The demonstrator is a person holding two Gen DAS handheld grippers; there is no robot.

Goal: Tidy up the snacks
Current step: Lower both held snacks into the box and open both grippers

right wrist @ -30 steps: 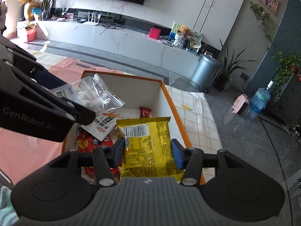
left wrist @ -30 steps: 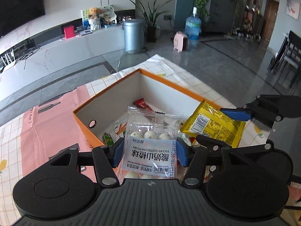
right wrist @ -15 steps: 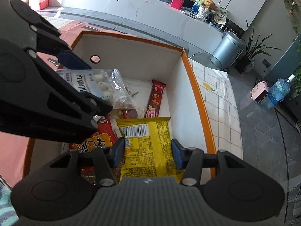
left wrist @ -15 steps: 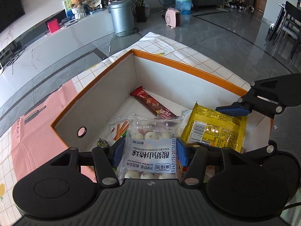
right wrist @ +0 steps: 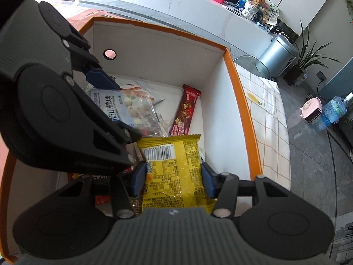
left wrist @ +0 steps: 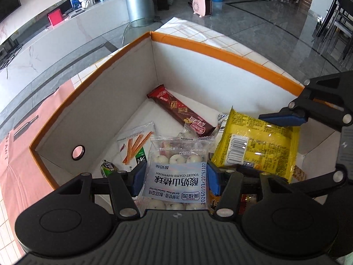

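My left gripper [left wrist: 176, 178] is shut on a clear bag of white yogurt-coated hawthorn balls [left wrist: 177, 172] and holds it low inside the orange-rimmed white box [left wrist: 220, 46]. My right gripper [right wrist: 173, 180] is shut on a yellow snack packet [right wrist: 174, 170], also inside the box [right wrist: 240, 101], right beside the left gripper. The yellow packet [left wrist: 256, 145] shows at the right of the left wrist view. On the box floor lie a dark red wafer bar [left wrist: 181, 112], a white stick-snack bag [left wrist: 136, 145] and other packets.
The box stands on a checked cloth [right wrist: 267, 119] with a pink mat [left wrist: 19, 152] to its left. Beyond the table are a grey floor, a silver bin [left wrist: 139, 2] and a pink heater [left wrist: 201, 4].
Both grippers have moved forward and down into the box with their packets. The box walls now surround both grippers.
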